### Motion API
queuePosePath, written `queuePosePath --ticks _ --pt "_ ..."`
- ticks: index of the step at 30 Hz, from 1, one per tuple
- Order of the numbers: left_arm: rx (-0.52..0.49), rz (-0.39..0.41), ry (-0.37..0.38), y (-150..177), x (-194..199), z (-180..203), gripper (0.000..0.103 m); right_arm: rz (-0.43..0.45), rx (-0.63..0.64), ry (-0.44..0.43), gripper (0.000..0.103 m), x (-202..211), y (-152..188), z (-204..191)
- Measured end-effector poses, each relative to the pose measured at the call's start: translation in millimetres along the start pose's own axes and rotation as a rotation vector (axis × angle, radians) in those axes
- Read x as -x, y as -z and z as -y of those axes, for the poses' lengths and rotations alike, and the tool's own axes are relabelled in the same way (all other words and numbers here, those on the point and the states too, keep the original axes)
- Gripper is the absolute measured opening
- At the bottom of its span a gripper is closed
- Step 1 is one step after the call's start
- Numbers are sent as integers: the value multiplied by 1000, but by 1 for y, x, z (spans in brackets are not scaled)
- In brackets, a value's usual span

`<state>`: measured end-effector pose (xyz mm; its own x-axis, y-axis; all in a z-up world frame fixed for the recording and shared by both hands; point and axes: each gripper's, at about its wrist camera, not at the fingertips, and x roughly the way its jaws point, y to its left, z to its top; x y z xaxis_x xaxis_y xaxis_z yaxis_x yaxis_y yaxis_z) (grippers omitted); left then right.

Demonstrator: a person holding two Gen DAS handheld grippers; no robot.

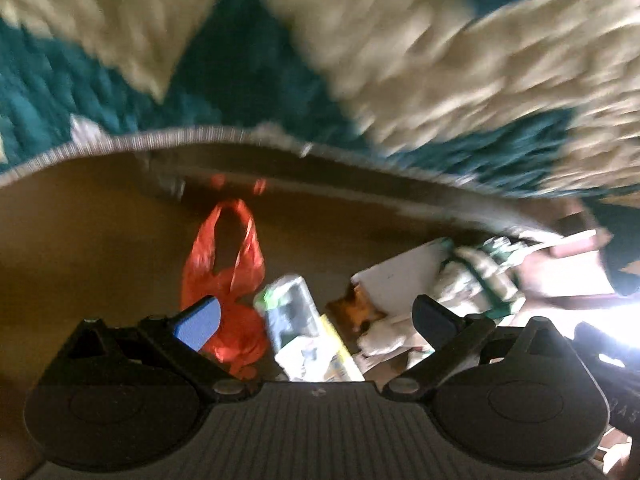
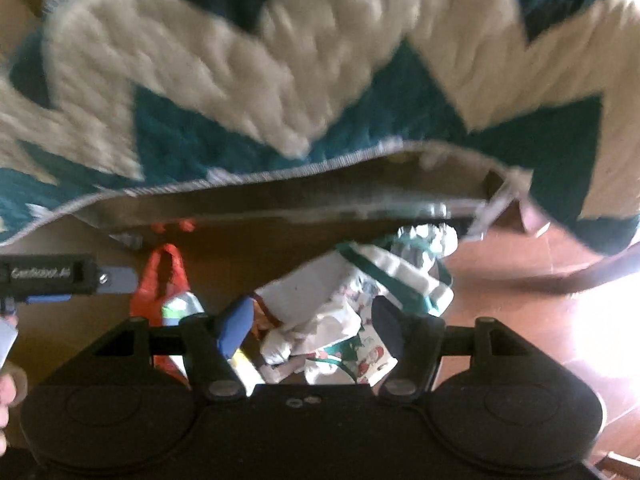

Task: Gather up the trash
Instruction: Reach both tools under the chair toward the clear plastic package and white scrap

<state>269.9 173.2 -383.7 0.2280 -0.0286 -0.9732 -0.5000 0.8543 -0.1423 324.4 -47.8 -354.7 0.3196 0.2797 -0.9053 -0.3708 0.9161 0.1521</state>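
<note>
We point both grippers steeply down into a brown cardboard box (image 1: pixel 100 240) that stands on a shaggy teal-and-cream zigzag rug (image 1: pixel 440 60). Both views are blurred.

Left gripper (image 1: pixel 316 316): we hold its jaws spread wide, with nothing clamped between the blue-padded fingers (image 1: pixel 200 322). The fingers hover above the trash and touch none of it.

Right gripper (image 2: pixel 310 326): we hold its jaws wide apart as well, with nothing gripped. Crumpled material shows in the gap beyond the fingers; we cannot tell whether the pads touch it. The left gripper also appears at the left edge of the right wrist view, with part of a hand (image 2: pixel 10 396) below it.

Contents of the box floor:
- A crumpled red plastic carrier bag (image 1: pixel 224 280) lies toward the left side, its handles reaching toward the far wall.
- A small white-and-green printed packet (image 1: pixel 292 308) lies just beside the red bag.
- A flat white sheet of card (image 1: pixel 400 272) lies in the middle, with an orange scrap (image 1: pixel 352 308) at its near edge.
- A crumpled white wrapper with green stripes (image 1: pixel 476 276) lies toward the right side, against the far wall.
</note>
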Motion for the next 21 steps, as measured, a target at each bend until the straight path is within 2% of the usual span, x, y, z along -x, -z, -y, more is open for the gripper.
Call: queuePosePath --ticks 5,12,19,21 --pt "49 -111 -23 -1 -57 -18 103 -117 -22 10 65 -58 4 5" --pt "91 -220 -33 3 -115 -30 103 -180 -120 -11 63 -103 9 23" --pt "72 -242 -6 8 -140 -23 101 -197 -165 -33 62 -130 13 31" --pt "69 -246 -1 8 -144 -21 92 -203 -183 -41 59 -138 12 33"
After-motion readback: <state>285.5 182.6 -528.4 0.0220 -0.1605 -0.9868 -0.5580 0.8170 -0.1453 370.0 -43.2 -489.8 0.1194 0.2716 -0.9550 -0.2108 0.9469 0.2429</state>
